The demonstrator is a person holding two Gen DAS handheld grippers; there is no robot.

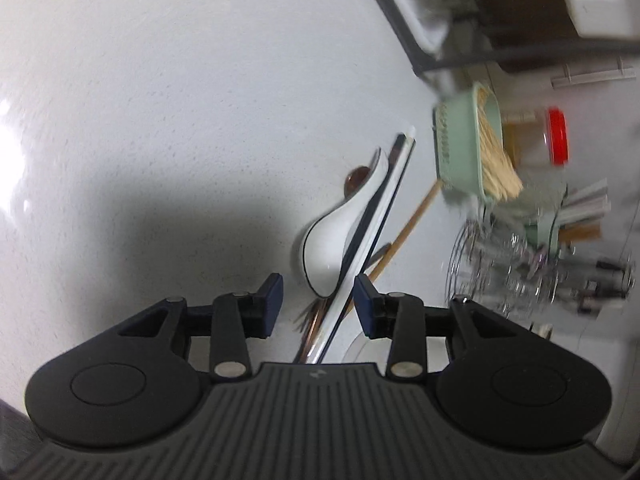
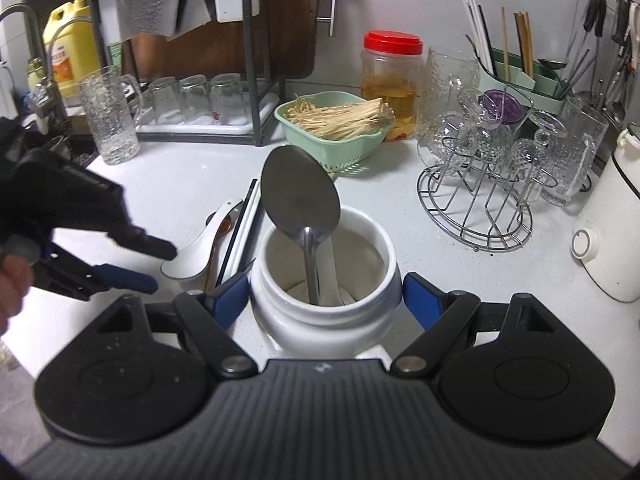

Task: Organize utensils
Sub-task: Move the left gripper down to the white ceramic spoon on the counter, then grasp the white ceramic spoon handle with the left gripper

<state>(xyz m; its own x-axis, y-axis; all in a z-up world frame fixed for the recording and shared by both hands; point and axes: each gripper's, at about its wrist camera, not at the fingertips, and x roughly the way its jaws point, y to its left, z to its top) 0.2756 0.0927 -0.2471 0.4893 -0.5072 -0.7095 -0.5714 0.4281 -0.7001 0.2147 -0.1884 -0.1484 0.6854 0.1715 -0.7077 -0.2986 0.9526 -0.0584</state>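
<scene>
Two grippers work over your white speckled desk (image 2: 400,200). Your right gripper (image 2: 326,302) has its fingers set around the white ceramic jar (image 2: 320,320), where a metal spoon (image 2: 302,204) stands upright. Your left gripper (image 1: 318,304) is spread open, gripping nothing, above the white soup spoon (image 1: 332,240) and chopsticks (image 1: 376,216) lying together on the desk. Behind stand a green basket (image 2: 340,148), a red-lidded jar (image 2: 392,80), a wire glass rack (image 2: 476,216) and a dish rack (image 2: 248,80).
</scene>
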